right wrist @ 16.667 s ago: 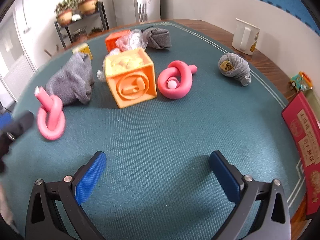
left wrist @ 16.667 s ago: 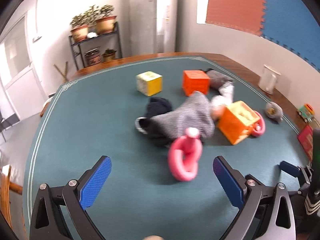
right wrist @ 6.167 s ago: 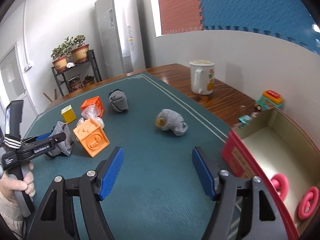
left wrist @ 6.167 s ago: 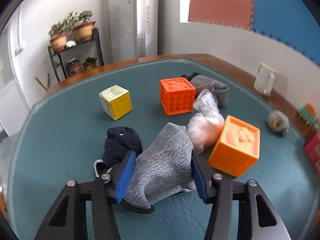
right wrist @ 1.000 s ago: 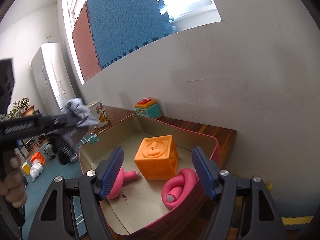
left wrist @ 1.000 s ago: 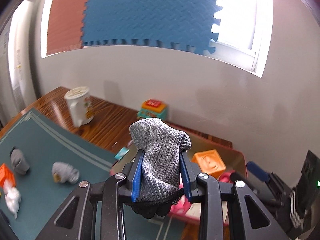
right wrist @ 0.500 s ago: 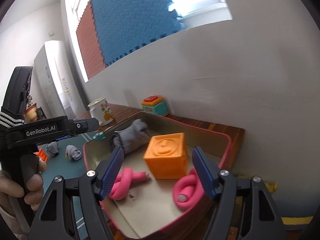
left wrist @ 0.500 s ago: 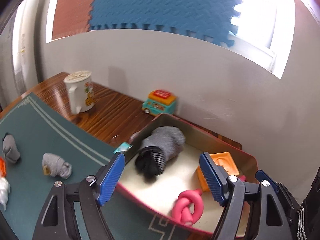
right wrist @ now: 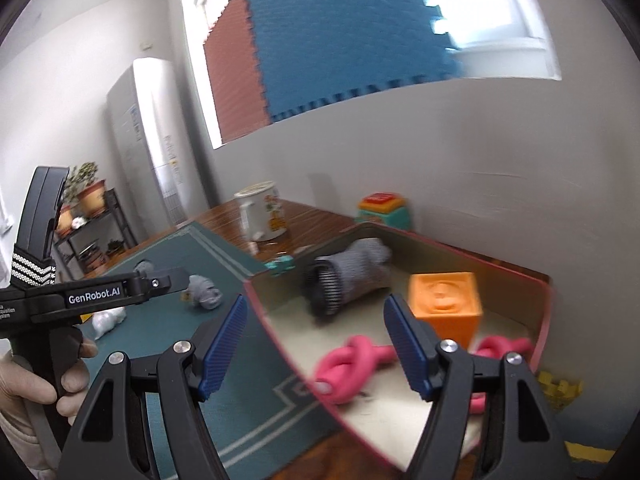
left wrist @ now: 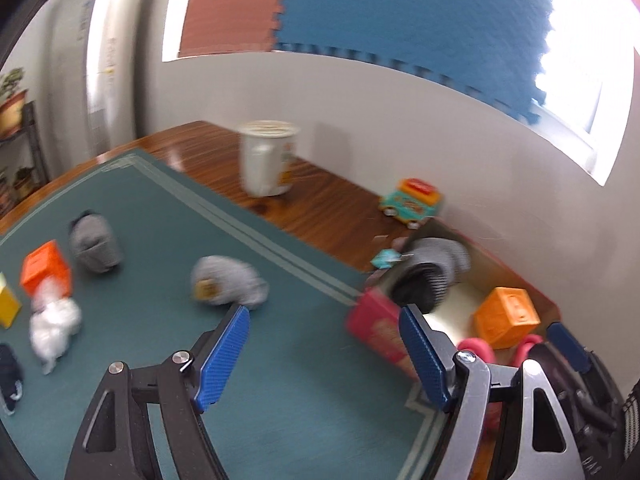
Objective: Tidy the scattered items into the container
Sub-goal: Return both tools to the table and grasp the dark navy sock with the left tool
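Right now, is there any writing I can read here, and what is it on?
"GenRobot.AI": white lettering on the black left gripper, seen from the right wrist.
Small white print below it: too small.
Air conditioner labels: too small.
Red container wall print and mug picture: blurred.

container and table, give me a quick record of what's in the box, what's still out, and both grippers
container: red-walled box, open top, at the table's corner
inside: grey sock, orange cube, two pink knotted toys
still on the mat: rolled grey sock, second grey sock, orange cube on the mat, white plastic bag, yellow cube, dark sock
left gripper: open, empty, over the mat
right gripper: open, empty, at the box's near wall
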`<state>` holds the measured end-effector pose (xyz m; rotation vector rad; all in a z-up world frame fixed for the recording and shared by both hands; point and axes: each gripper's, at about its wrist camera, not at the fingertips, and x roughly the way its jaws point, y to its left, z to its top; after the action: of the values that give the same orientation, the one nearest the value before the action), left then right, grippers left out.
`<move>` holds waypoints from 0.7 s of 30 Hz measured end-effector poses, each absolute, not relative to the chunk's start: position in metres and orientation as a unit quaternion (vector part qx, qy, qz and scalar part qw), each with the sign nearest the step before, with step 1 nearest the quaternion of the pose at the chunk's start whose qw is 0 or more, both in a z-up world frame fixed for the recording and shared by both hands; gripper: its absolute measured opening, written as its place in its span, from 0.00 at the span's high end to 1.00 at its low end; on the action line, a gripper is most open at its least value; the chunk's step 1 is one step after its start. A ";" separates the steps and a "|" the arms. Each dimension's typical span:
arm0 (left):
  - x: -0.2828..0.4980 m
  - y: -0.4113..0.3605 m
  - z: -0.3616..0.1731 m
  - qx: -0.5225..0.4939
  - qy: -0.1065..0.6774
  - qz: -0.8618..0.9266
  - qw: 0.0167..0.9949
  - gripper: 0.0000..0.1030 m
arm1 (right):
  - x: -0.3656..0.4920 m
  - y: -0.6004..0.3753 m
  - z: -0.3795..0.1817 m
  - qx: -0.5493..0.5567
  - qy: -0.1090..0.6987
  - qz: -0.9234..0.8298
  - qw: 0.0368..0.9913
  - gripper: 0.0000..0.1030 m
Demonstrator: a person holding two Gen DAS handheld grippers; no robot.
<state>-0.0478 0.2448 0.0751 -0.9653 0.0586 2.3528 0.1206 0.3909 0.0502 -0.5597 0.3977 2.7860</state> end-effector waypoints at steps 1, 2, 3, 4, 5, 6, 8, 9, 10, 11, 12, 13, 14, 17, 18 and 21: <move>-0.051 0.230 0.074 -0.364 0.017 0.888 0.281 0.23 | 0.116 0.384 0.051 -0.196 0.133 0.963 0.128 0.27; -0.053 0.218 0.073 -0.365 0.014 0.891 0.270 0.23 | 0.112 0.377 0.051 -0.198 0.129 0.964 0.120 0.27; -0.054 0.206 0.072 -0.367 0.011 0.893 0.259 0.23 | 0.108 0.370 0.052 -0.201 0.125 0.965 0.112 0.27; -0.056 0.188 0.070 -0.369 0.009 0.897 0.242 0.23 | 0.104 0.363 0.052 -0.203 0.121 0.966 0.104 0.27; -0.058 0.173 0.067 -0.371 0.007 0.900 0.226 0.23 | 0.100 0.357 0.052 -0.206 0.119 0.967 0.095 0.27; -0.060 0.157 0.065 -0.374 0.005 0.904 0.209 0.23 | 0.095 0.351 0.053 -0.208 0.116 0.967 0.087 0.26; -0.064 0.122 0.060 -0.377 -0.001 0.910 0.172 0.23 | 0.088 0.340 0.052 -0.215 0.112 0.967 0.072 0.25; -0.067 0.102 0.057 -0.379 -0.006 0.913 0.151 0.23 | 0.083 0.334 0.051 -0.218 0.111 0.967 0.065 0.24; -0.069 0.082 0.054 -0.381 -0.011 0.916 0.129 0.23 | 0.079 0.329 0.051 -0.221 0.108 0.967 0.060 0.24; -0.072 0.066 0.052 -0.382 -0.018 0.918 0.110 0.23 | 0.075 0.324 0.050 -0.225 0.105 0.967 0.055 0.24; -0.074 0.050 0.050 -0.383 -0.025 0.919 0.092 0.24 | 0.072 0.319 0.049 -0.228 0.102 0.967 0.049 0.24; -0.076 0.030 0.048 -0.384 -0.034 0.920 0.071 0.23 | 0.069 0.313 0.048 -0.232 0.099 0.967 0.043 0.24; -0.078 0.015 0.046 -0.385 -0.042 0.920 0.057 0.24 | 0.065 0.308 0.047 -0.235 0.096 0.967 0.037 0.24; -0.084 -0.022 0.040 -0.388 -0.067 0.919 0.027 0.23 | 0.057 0.296 0.042 -0.248 0.090 0.964 0.020 0.24; -0.086 -0.031 0.038 -0.387 -0.074 0.919 0.021 0.24 | 0.054 0.293 0.040 -0.253 0.089 0.963 0.017 0.24; -0.093 -0.045 0.033 -0.387 -0.072 0.919 0.015 0.23 | 0.048 0.286 0.033 -0.267 0.086 0.960 0.010 0.24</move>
<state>-0.0933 -0.0455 0.0326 -1.2033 -0.2244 2.8609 0.0483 0.2855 0.0333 -0.8318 0.2689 2.9959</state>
